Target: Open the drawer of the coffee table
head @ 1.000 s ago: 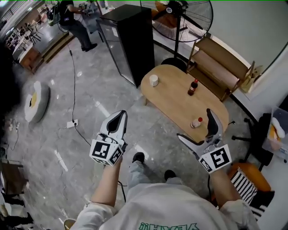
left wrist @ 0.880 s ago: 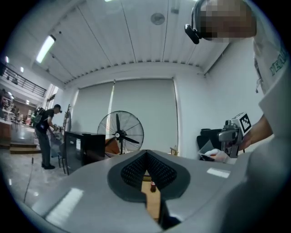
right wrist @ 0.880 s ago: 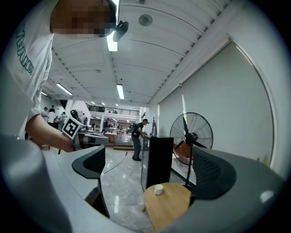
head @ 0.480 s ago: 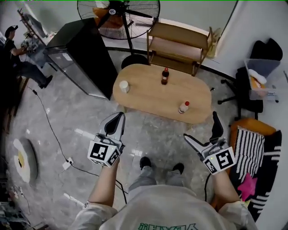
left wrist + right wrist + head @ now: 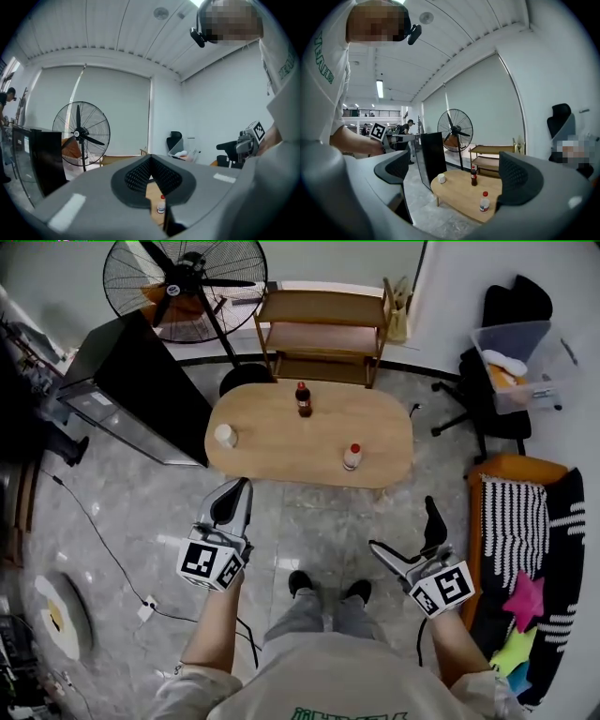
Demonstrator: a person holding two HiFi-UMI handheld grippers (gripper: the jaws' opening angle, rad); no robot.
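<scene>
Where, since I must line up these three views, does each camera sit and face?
Head view: on the person's head, steeply down at the coffee table; both forearms, left gripper, right gripper, shoes.
Left gripper view: on that gripper, along shut jaws toward the fan; torso at right.
Right gripper view: on that gripper, through open jaws at the coffee table; left forearm.
All share the red-capped bottle.

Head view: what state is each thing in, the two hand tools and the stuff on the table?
Left tool: shut, empty.
Right tool: open, empty.
Dark bottle: upright, capped.
White bottle: upright, red cap on.
Cup: upright.
Coffee table: no open drawer shows.
</scene>
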